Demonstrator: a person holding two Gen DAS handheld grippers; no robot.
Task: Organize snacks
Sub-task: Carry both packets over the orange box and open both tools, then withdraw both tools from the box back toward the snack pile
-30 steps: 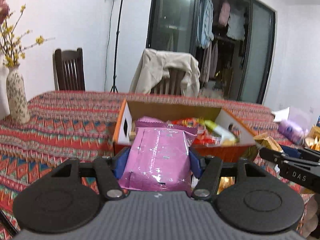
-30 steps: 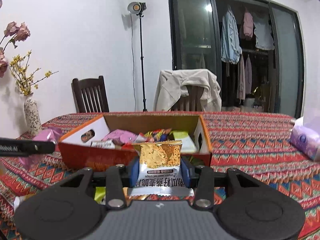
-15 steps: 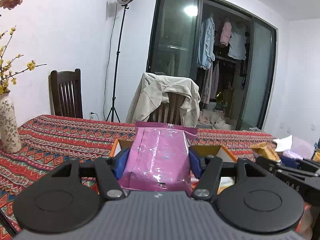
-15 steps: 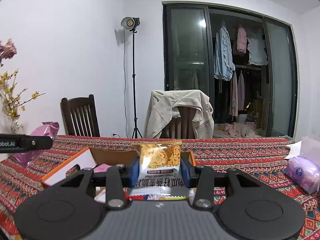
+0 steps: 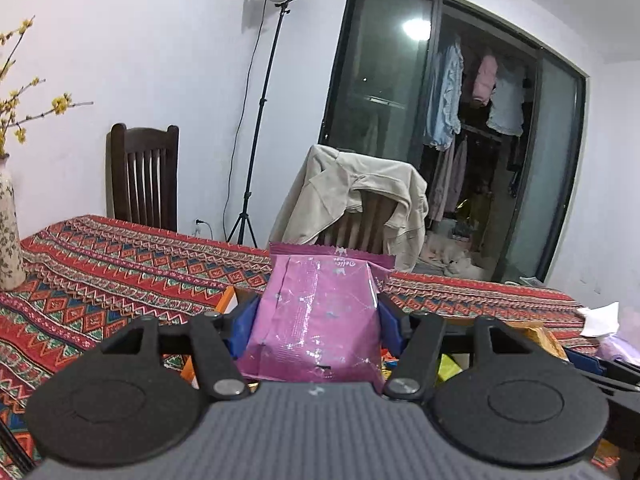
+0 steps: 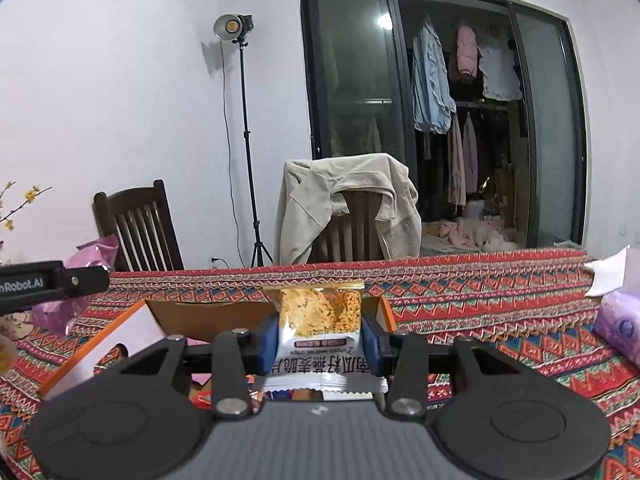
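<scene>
While both hands were up over the table, each gripper had one snack in it, so two snacks were being carried. The left gripper pinched one pink bag between its two blue pads, and the bag stood up tall with its zigzag top edge highest. The right gripper pinched one small crisp packet between its own two blue pads. That packet was clear at the top, showing yellow crumbly pieces, and white with upside-down writing lower down. One cardboard box sat on the table just under and past the right gripper. It was orange outside, white on its left flap and brown inside, and a few bits of other snacks peeked out near its bottom, too hidden to count. In the left view only an orange corner of the box showed beside the pink bag. The table had one cloth with red zigzag stripes. Two dark wooden chairs stood behind it, and one beige jacket hung over the chair on the right. One lamp on a tall thin stand stood by the white wall. One flowery vase with yellow blossoms sat at the far left of the table. One purple tissue pack lay at the right side, with one white tissue sticking up from it.
</scene>
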